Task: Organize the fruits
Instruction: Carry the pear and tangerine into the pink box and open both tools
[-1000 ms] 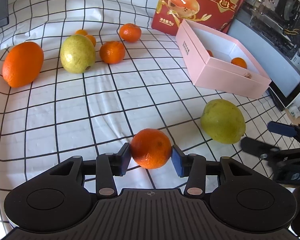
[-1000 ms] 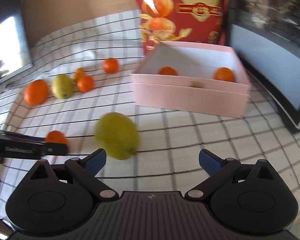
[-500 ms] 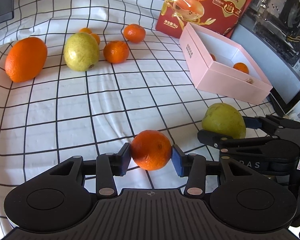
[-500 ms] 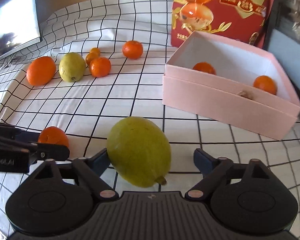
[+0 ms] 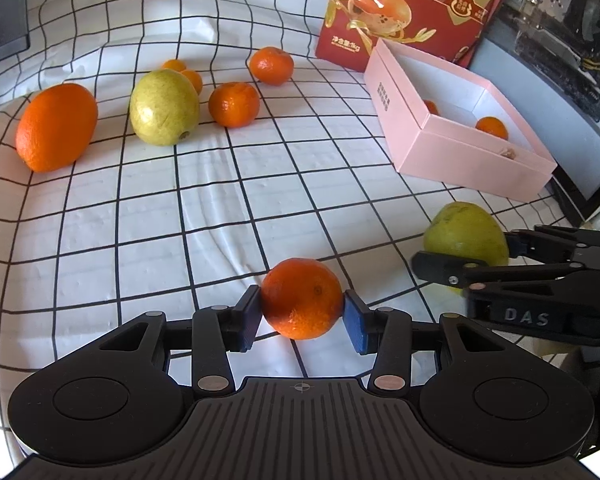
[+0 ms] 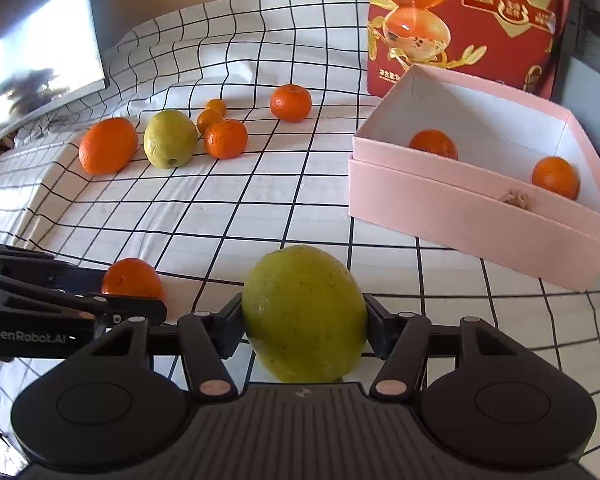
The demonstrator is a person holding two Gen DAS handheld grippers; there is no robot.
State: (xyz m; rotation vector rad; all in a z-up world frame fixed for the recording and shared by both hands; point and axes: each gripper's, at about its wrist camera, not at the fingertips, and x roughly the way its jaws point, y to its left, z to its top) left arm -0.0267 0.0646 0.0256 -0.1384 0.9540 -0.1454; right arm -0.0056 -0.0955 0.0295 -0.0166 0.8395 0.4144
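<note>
While two mandarins (image 6: 434,144) sit in pink box (image 6: 480,220): early stage, left gripper (image 5: 302,316) pinching a mandarin (image 5: 302,298), right gripper (image 6: 304,322) just closed onto green fruit (image 6: 304,312), six fruits (image 6: 168,138) loose on checked cloth (image 6: 220,208).

My left gripper (image 5: 302,316) pitched downward, pads clamped on a mandarin (image 5: 302,298), my right gripper (image 6: 304,322) alongside, jaws just closing onto a green lemon (image 6: 304,314)

Bright daylight from the upper left, soft shadows, sharp focus, strong fisheye bending at the edges.
</note>
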